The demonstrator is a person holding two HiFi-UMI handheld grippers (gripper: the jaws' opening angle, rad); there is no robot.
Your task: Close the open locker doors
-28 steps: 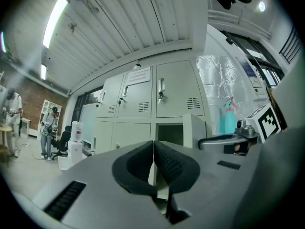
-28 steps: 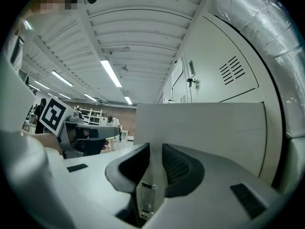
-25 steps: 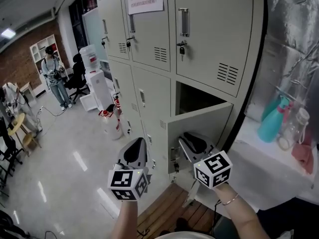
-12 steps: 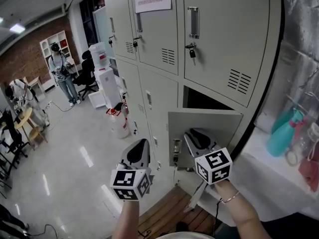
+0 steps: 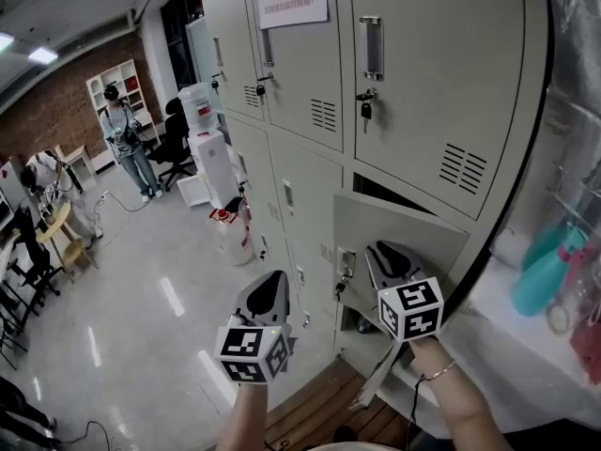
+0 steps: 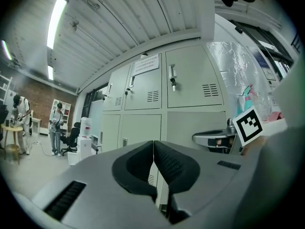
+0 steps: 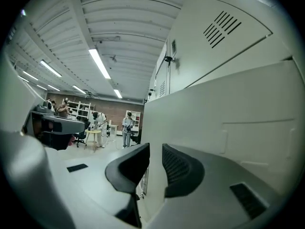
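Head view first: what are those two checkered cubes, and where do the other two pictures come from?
The cubes are marker blocks on two hand-held grippers, one in each of a person's hands. The head view comes from a camera on that person's head, looking down at grey lockers. The other two cameras ride on the grippers, looking along their jaws. The left gripper has its jaws together, holding nothing. The right gripper has its jaws slightly apart, empty, right by the one locker door that is ajar.
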